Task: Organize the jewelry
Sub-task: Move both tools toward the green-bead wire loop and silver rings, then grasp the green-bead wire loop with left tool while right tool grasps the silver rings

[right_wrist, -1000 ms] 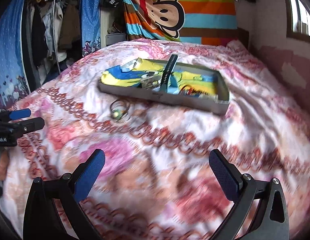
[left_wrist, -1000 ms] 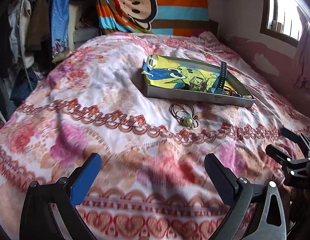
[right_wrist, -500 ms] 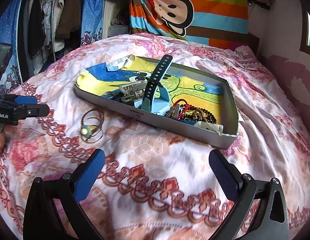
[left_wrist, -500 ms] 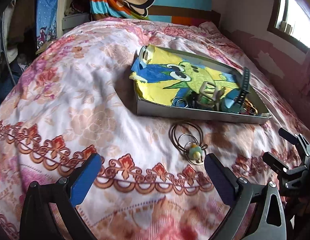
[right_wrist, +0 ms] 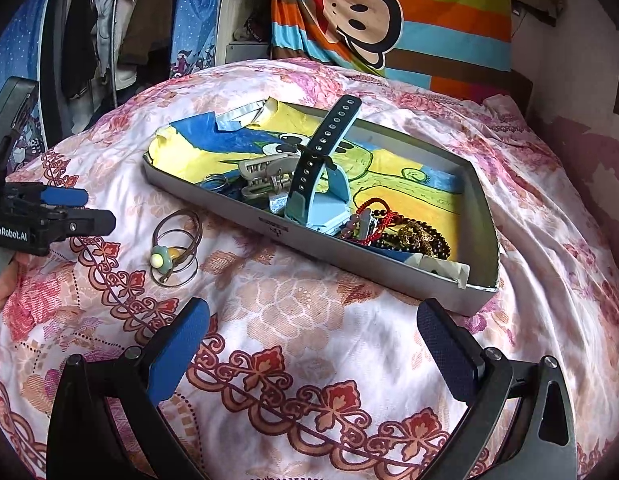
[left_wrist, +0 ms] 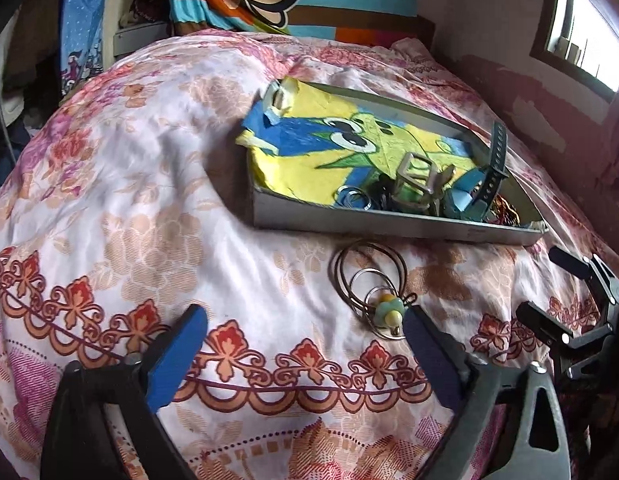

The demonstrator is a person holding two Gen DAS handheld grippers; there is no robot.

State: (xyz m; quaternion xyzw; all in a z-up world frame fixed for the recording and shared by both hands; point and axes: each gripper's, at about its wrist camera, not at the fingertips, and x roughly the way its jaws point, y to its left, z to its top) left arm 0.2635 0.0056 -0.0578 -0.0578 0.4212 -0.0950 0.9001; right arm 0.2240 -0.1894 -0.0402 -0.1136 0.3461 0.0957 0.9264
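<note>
Bed point(right_wrist: 309, 312) with floral cover; monkey-print cloth point(right_wrist: 373, 12) on the far wall, clothes point(right_wrist: 89, 20) hanging at left. Tray point(right_wrist: 349, 264) holds watch point(right_wrist: 321, 160), clip point(right_wrist: 265, 172), beads point(right_wrist: 413, 236). Rings point(left_wrist: 369, 284) lie before the tray. Left tongs point(left_wrist: 305, 352) and right tongs point(right_wrist: 313, 340): wide open, empty, over the cover

Two hand-held black two-finger tools with blue pads, both with fingers spread wide and gripping nothing; the left tool point(left_wrist: 305, 356) is low and level, its right blue pad point(left_wrist: 427, 354) nearest the camera edge; the right tool point(right_wrist: 313, 344) is likewise wide apart; in the right wrist view the left tool point(right_wrist: 81, 210) appears at far left, with part of a bare hand point(right_wrist: 3, 284) below it.
</note>
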